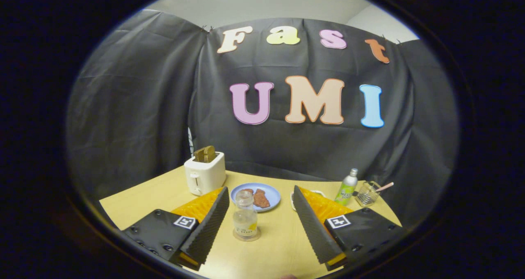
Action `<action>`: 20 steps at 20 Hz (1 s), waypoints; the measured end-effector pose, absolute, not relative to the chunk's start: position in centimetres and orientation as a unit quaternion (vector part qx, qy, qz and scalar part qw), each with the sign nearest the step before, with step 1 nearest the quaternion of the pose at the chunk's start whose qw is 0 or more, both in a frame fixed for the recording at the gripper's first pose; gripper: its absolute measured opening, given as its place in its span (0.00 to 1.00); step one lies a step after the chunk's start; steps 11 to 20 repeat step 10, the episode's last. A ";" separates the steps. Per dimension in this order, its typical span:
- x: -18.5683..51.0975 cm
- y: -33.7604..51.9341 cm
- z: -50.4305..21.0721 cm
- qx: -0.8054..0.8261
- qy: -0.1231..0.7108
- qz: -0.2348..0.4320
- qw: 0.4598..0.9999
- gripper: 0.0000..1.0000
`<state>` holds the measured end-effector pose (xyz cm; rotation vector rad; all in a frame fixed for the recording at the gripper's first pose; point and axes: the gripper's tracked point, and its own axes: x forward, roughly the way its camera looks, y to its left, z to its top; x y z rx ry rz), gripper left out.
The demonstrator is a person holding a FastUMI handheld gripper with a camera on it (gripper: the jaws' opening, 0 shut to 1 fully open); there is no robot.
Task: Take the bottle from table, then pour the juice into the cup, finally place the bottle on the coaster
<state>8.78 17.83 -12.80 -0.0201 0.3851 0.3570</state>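
A small clear bottle (245, 215) with a clear cap and pale juice in its lower half stands upright on a round clear coaster (246, 236). It sits between my two fingers, nearer the left one, and neither finger touches it. My gripper (260, 189) is open wide, its black ribbed pads facing the bottle. Beyond the right finger, near the table's far right edge, stand a green-labelled bottle with a silver cap (346, 187) and a glass cup (367, 194) with a pink stick in it.
A blue plate (268, 192) holding brown food lies just beyond the clear bottle. A white toaster (204, 175) with toast in it stands at the back left. A small white object (292, 197) peeks out behind the right fingertip. The wooden table (275, 246) ends at the black cloth wall.
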 end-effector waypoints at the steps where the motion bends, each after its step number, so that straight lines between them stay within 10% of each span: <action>1: 8.5 17.3 -12.2 -0.007 0.188 0.169 0.968 0.99; 20: 5.5 12.4 -7.4 0.008 0.170 0.113 0.979 0.99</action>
